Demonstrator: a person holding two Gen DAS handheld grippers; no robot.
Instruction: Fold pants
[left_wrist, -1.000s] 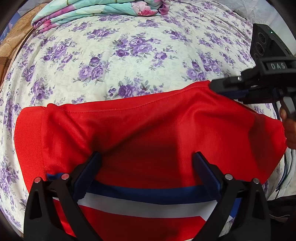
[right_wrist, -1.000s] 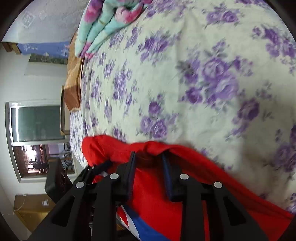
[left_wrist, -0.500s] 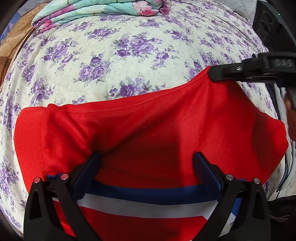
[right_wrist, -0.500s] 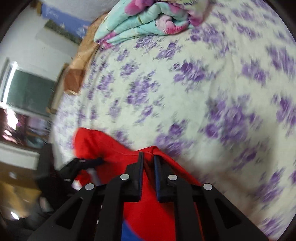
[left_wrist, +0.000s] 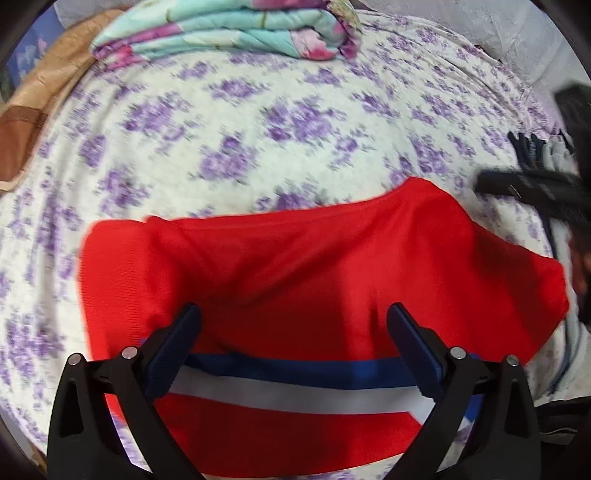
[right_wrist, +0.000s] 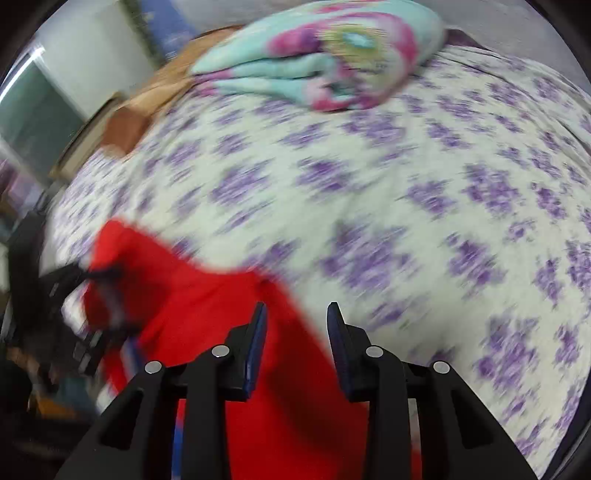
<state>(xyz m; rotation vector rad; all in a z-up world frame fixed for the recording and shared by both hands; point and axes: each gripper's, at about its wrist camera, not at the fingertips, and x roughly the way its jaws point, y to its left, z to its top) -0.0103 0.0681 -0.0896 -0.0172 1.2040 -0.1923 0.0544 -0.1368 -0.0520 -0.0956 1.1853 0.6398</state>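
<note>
Red pants (left_wrist: 303, 266) with a blue and white stripe lie folded on the floral bed sheet (left_wrist: 236, 110). My left gripper (left_wrist: 293, 314) is open, its fingers spread wide just above the red cloth near the stripe. My right gripper (right_wrist: 297, 314) is open and empty above the pants' edge (right_wrist: 207, 295); it also shows at the right edge of the left wrist view (left_wrist: 532, 184), clear of the cloth. The right wrist view is blurred by motion.
A folded teal and pink quilt (left_wrist: 229, 33) lies at the far end of the bed, also in the right wrist view (right_wrist: 325, 55). A tan pillow (left_wrist: 40, 96) sits at the far left. Dark cables (left_wrist: 532, 147) lie at the bed's right edge.
My right gripper has opened, let go of the pants' far corner and drawn back to the right. The corner now rests on the sheet. My left gripper stays open over the pants.
</note>
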